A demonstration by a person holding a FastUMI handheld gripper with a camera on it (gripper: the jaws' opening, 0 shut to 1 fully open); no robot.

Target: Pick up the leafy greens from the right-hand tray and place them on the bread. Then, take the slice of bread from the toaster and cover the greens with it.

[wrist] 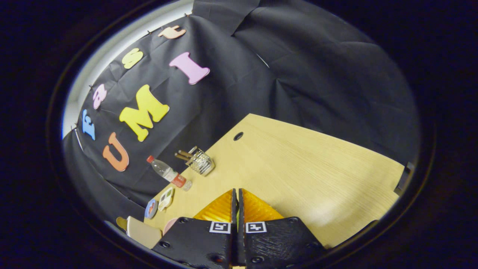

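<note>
Nearest to my camera are the tongs [238, 194]; their two fingers stand together, with only a thin slit between them, and I cannot see anything caught in that slit; I judge they carry nothing, though a very thin leaf would be hard to make out from here. The view is tilted strongly, so the counter [298, 160] runs slantwise, and its wide bare part lies ahead of the fingers; I think the tool is held high and rolled because it is between places, not working on any item now.

Off to the left of the fingers, along the black booth wall, stand a few things: a wire holder [201, 162] with some brown sticks in it, a plastic bottle [170, 174] with a red cap just beside it, then two small flat pieces, one pale [165, 198] and one with a blue rim [151, 208]; I cannot tell what these two are. Closer to me and still left, a beige slab [142, 232] lies at the counter's border; it may be the bread or a board, I cannot say which; a pinkish bit [170, 225] shows next to the left finger.

As for the greens, the tray and the toaster, I cannot locate them from this angle; I judge I must level the tool and turn it back toward the work area before any grasp; how far the task stands I cannot say.
</note>
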